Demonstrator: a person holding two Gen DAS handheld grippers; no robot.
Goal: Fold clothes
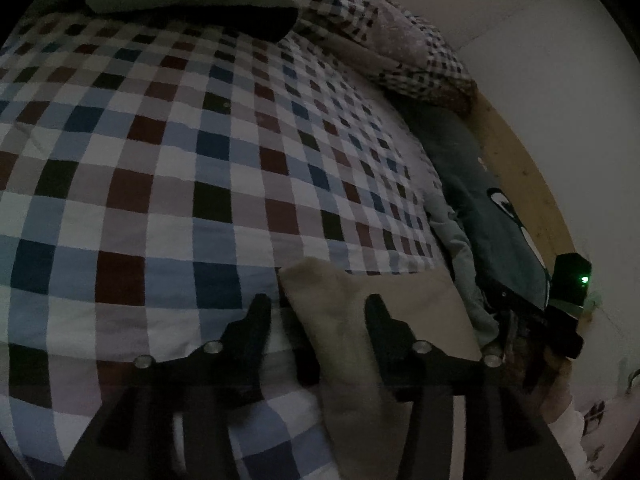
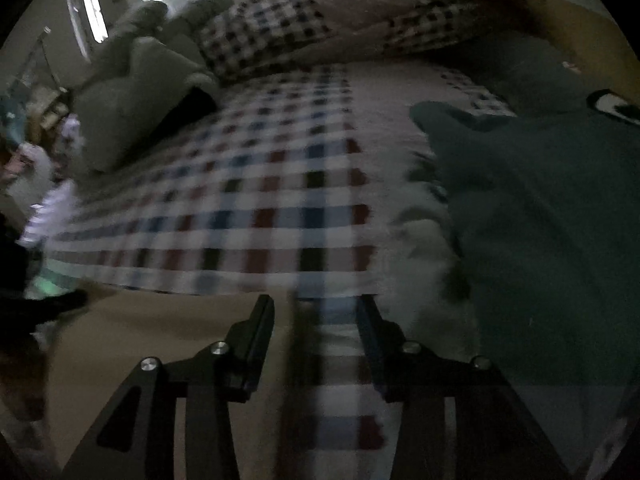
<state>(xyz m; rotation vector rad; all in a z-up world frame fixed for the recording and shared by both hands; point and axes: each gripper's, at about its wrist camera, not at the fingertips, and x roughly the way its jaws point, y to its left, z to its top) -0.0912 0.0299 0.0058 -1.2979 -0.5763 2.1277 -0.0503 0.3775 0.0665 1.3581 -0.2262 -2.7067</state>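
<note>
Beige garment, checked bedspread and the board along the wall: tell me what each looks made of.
Beige garment: soft matte cloth, likely cotton knit; it lies limp with rounded folds. Checked bedspread: woven-looking fabric, matte, with a printed or woven check and slight wrinkles. Board: pale wood, probably pine, showing grain and knots; whether it is varnished cannot be told.

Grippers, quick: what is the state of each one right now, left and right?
Left gripper: open, straddling the beige folded cloth, pads not pressing it.
Right gripper: open, holding nothing, beige cloth edge between its fingers.
</note>
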